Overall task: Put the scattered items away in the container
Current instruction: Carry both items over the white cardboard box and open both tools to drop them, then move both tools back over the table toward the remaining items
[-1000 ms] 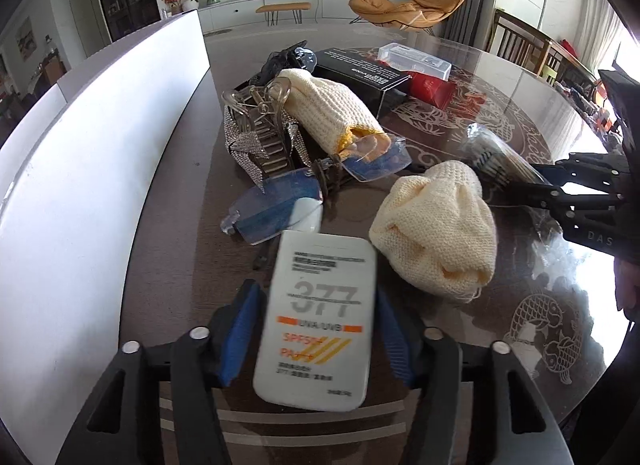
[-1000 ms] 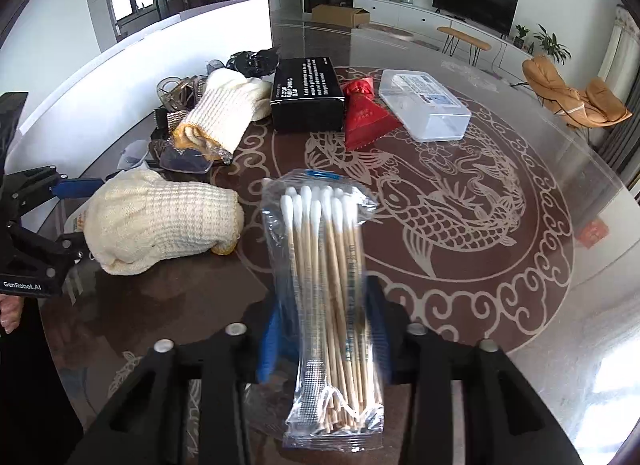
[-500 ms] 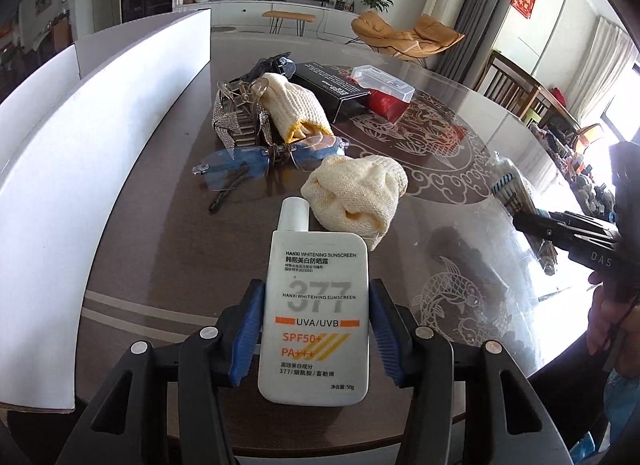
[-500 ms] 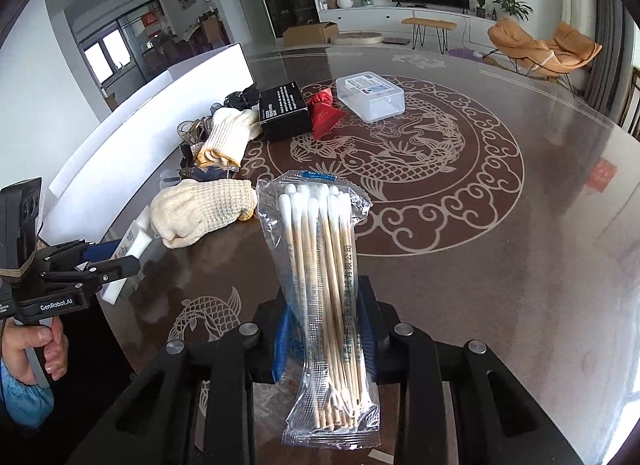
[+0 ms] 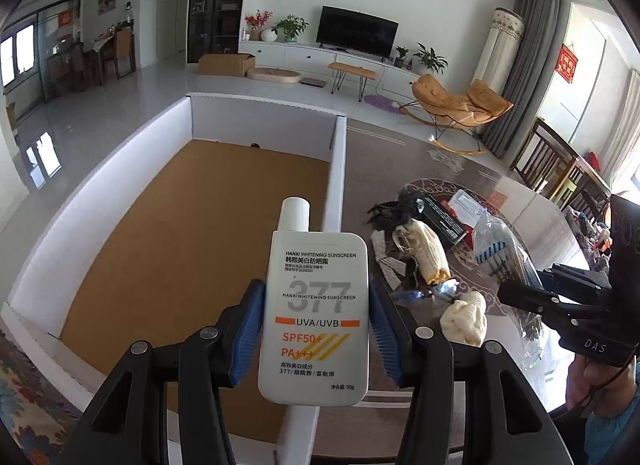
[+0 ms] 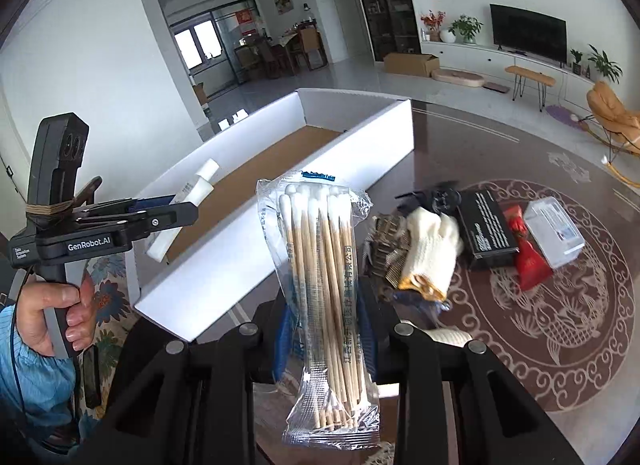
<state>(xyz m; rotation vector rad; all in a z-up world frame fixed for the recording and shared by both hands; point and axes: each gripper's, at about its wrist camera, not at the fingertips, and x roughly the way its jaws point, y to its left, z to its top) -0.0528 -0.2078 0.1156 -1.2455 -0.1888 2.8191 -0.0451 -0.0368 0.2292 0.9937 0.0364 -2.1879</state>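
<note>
Carry step: left gripper point(image 5: 316, 339) clamps sunscreen bottle point(image 5: 314, 317), right gripper point(image 6: 326, 339) clamps cotton-swab pack point(image 6: 320, 289), both near white box point(image 5: 338, 169); next, release over its brown floor.

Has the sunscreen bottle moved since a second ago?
Yes. The sunscreen bottle, clamped in the left gripper, has risen off the table and swung left, over the wall of the white box.
</note>
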